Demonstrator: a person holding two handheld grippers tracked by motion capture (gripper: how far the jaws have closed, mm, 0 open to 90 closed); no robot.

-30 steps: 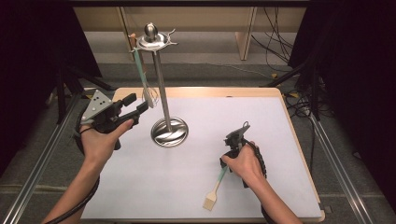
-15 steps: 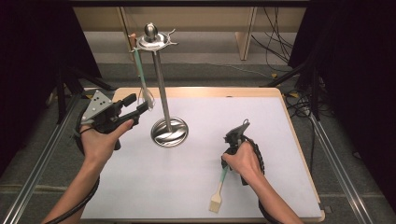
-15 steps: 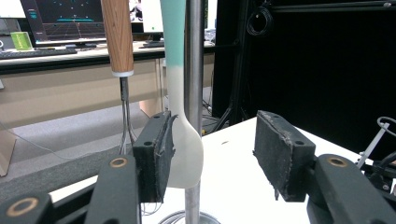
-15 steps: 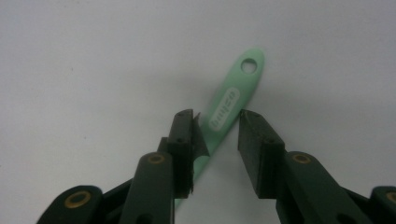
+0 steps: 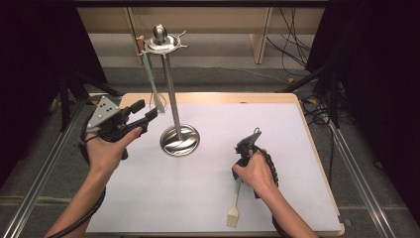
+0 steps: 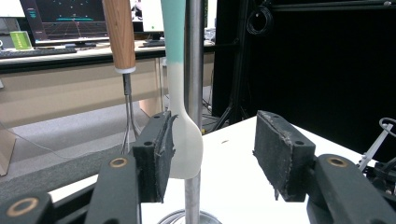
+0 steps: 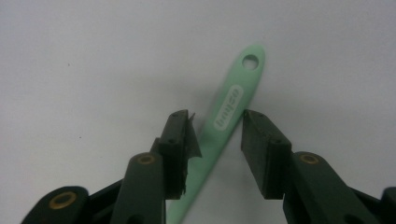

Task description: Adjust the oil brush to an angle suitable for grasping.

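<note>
Altogether, two grippers are at work over one white table [image 5: 307,148], and there is one steel stand [image 5: 171,99] on it. From the stand's top hang two utensils: one spatula [image 5: 151,79] with a teal handle and a pale blade, and one wooden-handled tool [image 6: 119,37] whose working end cannot be made out. One brush [image 5: 234,206] with a mint handle lies flat on the table near its front edge, bristles toward the person.

Left gripper [image 5: 143,113] sits level beside the stand, its jaws wide apart and holding nothing; in the left gripper view the spatula blade and the stand's pole sit between them, the blade just beside one pad.

Right gripper [image 7: 217,140] points down at the brush, its jaws parted to either side of the handle, not closed on it.
</note>
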